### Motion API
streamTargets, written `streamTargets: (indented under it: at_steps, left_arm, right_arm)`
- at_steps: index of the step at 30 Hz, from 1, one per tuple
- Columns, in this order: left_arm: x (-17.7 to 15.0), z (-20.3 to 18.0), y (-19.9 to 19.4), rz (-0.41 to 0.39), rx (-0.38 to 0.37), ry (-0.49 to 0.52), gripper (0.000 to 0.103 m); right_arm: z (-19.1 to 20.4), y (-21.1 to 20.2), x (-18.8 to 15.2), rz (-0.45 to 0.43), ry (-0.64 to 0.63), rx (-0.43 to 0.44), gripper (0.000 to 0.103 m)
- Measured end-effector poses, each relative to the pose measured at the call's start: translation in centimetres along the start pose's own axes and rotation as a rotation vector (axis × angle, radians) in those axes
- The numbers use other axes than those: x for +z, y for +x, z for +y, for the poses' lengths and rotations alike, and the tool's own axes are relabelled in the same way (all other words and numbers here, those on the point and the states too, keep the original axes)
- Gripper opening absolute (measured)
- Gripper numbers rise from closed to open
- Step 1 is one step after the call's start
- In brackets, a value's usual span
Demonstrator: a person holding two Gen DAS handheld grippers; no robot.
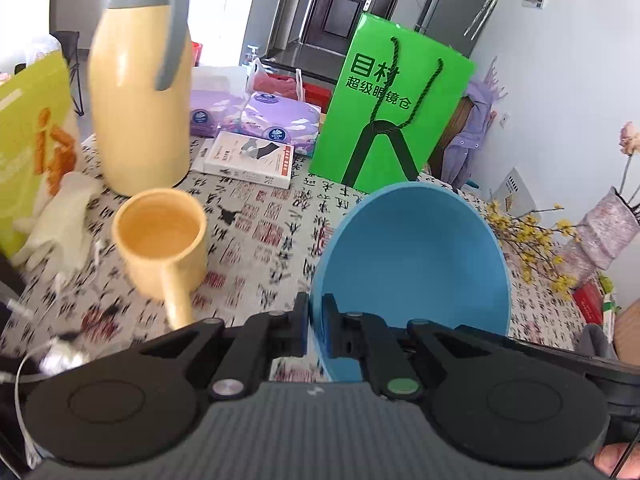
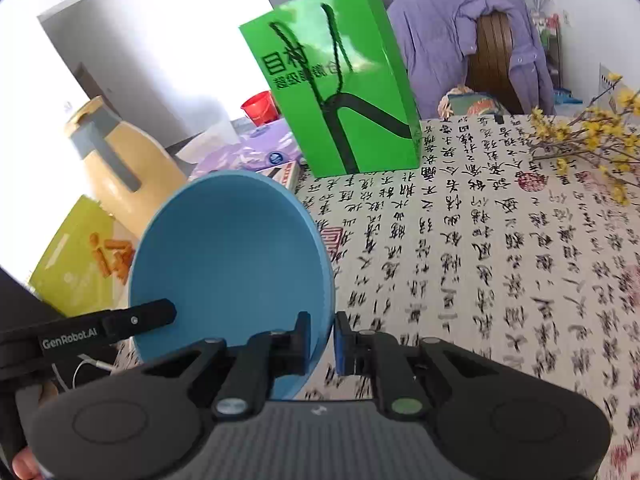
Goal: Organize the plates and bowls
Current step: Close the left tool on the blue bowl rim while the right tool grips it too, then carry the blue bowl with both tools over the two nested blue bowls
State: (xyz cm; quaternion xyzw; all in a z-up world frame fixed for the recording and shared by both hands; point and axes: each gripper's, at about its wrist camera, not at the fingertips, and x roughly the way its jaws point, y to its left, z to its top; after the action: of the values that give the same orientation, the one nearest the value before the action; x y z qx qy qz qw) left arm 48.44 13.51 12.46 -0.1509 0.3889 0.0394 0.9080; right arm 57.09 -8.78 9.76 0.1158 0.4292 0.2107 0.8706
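Calligraphy-print table (image 2: 480, 248) bears flask (image 1: 140, 100), cup (image 1: 160, 240) (blurred, perhaps empty), bag (image 1: 392, 104).

Blue bowl (image 1: 412, 264): near rim hidden behind the left gripper (image 1: 316, 320) body; same behind the right gripper (image 2: 322, 338). Yellow flask (image 1: 140, 92) top cut off by frame edge. Mug (image 1: 160, 240) and tablecloth (image 1: 260, 240) motion-blurred, print unreadable. Snack box (image 1: 28, 152) cropped at left. White lump beside it, possibly a glove.

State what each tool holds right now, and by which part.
Both hold the same blue bowl by its rim: the left tool is clamped on one side, the right tool on the opposite side.
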Motion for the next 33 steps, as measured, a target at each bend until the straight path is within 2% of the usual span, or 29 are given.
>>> streamTargets:
  at_steps: [8,13,19,22,25,33]
  left_arm:
    - [-9.4,0.9,-8.0,-0.123,0.015,0.007,0.007]
    - [-15.9,3.2,-11.5,-0.16,-0.003,-0.064,0.007]
    - [-22.4,4.7,-16.0,-0.241,-0.02,-0.051,0.007]
    - [-24.5,4.2,-17.1,-0.265,0.02,0.018,0.007]
    - [-25.5,4.3,-17.1,-0.245,0.025,0.029,0.007]
    - [-26.9,4.2,-17.0,-0.228,-0.015,0.029,0.007]
  right_arm:
    - [2.7,-7.8,-9.9,-0.096,-0.08,0.014,0.012]
    - [2.9,-10.5,-16.5,-0.137,-0.041,0.062,0.012]
    - [4.4,-13.3,-24.9,-0.228,-0.11,0.06,0.011]
    - [5.1,-14.5,-28.2,-0.247,-0.136,0.049,0.011]
    - [5.5,-15.1,-30.3,-0.253,-0.143,0.031,0.012]
    - [4.6,-16.2,-31.6,-0.274,-0.123,0.019,0.012]
